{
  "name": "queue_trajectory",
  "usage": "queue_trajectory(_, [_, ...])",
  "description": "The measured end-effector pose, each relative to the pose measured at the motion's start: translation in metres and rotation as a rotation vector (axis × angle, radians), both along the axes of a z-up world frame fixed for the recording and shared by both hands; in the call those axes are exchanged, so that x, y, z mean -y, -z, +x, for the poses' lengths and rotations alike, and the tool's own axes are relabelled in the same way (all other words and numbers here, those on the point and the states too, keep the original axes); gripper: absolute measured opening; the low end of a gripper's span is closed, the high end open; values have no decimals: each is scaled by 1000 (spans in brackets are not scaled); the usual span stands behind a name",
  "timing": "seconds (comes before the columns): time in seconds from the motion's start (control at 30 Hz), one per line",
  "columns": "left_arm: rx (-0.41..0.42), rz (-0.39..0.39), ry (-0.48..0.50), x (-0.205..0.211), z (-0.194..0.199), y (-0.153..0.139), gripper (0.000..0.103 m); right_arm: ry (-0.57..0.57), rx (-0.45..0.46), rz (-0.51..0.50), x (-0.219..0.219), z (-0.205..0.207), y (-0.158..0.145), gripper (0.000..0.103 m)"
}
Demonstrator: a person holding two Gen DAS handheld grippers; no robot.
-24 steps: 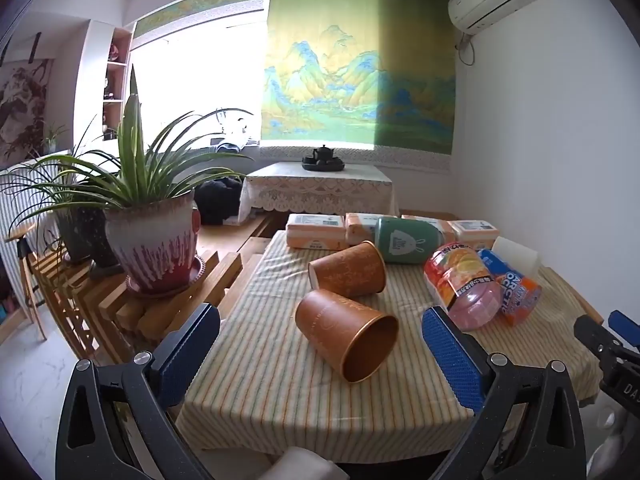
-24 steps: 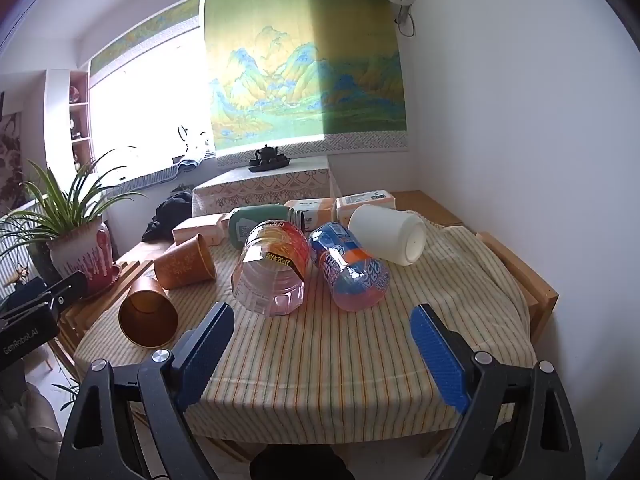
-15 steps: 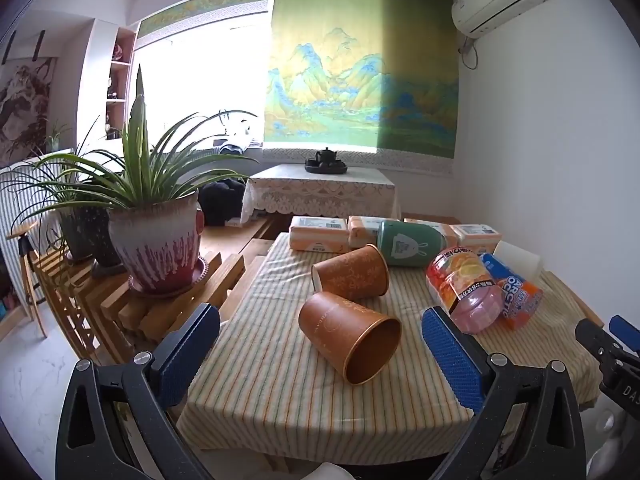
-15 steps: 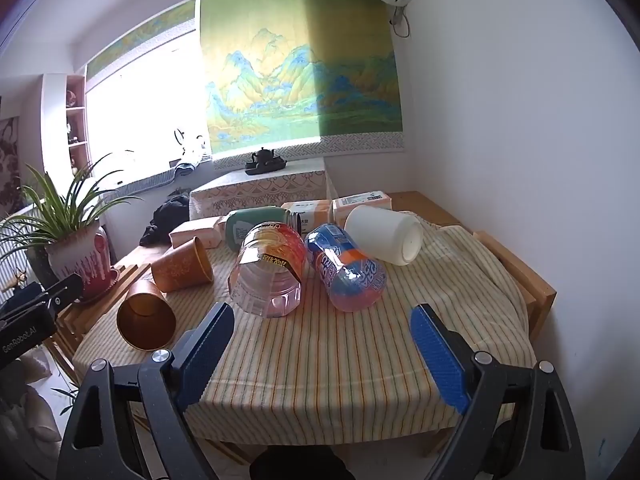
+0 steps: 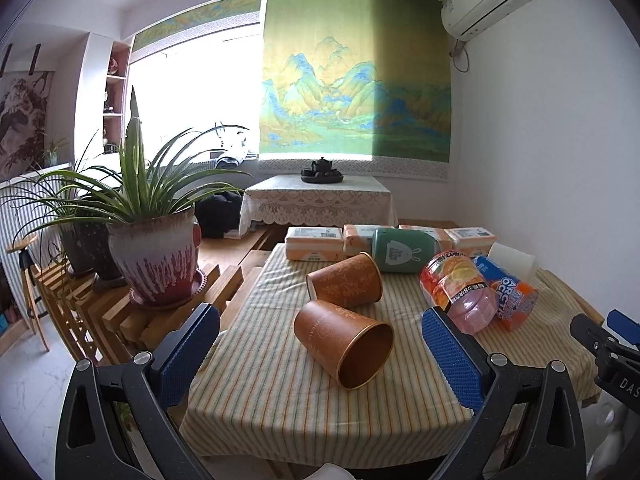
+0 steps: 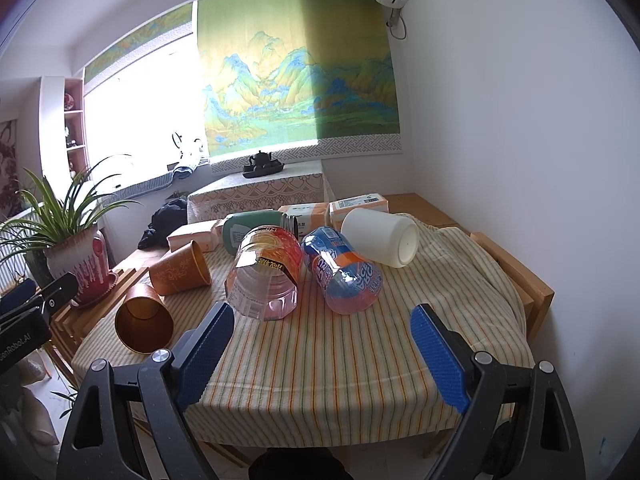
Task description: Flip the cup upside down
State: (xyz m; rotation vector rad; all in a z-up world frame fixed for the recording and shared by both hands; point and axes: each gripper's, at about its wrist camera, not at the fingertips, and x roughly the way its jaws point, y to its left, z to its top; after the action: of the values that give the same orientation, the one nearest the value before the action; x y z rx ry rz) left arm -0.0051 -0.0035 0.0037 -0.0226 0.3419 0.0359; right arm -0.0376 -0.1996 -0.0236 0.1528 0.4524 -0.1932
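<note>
Left gripper (image 5: 320, 354): jaws wide, empty, short of the near brown paper cup (image 5: 344, 342) lying on its side on the striped tablecloth (image 5: 280, 392). Second brown cup (image 5: 346, 281) behind. Right gripper (image 6: 324, 354): jaws wide, empty. Far tissue packs (image 6: 358, 205) partly hidden behind the white cup (image 6: 380, 237).

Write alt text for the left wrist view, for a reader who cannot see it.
The open left gripper hovers before a brown paper cup lying on its side on a striped tablecloth, mouth toward the camera. Behind it lie a second brown cup, a green cup and plastic jars; a potted plant stands left.
</note>
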Motion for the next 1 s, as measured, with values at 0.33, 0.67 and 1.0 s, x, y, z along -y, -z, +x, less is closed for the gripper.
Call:
queue_trajectory(0.33, [-7,-10,2,-2,1,1,103,6,0,6,2,0,0,87])
queue_trajectory(0.67, [-11,-10,7,-3,2,2,102,-2,-3,5,1,0,1,87])
queue_trajectory(1.0, [-17,-3,19,-1,4,2,102,-10,-11,5,-2,3,1,87])
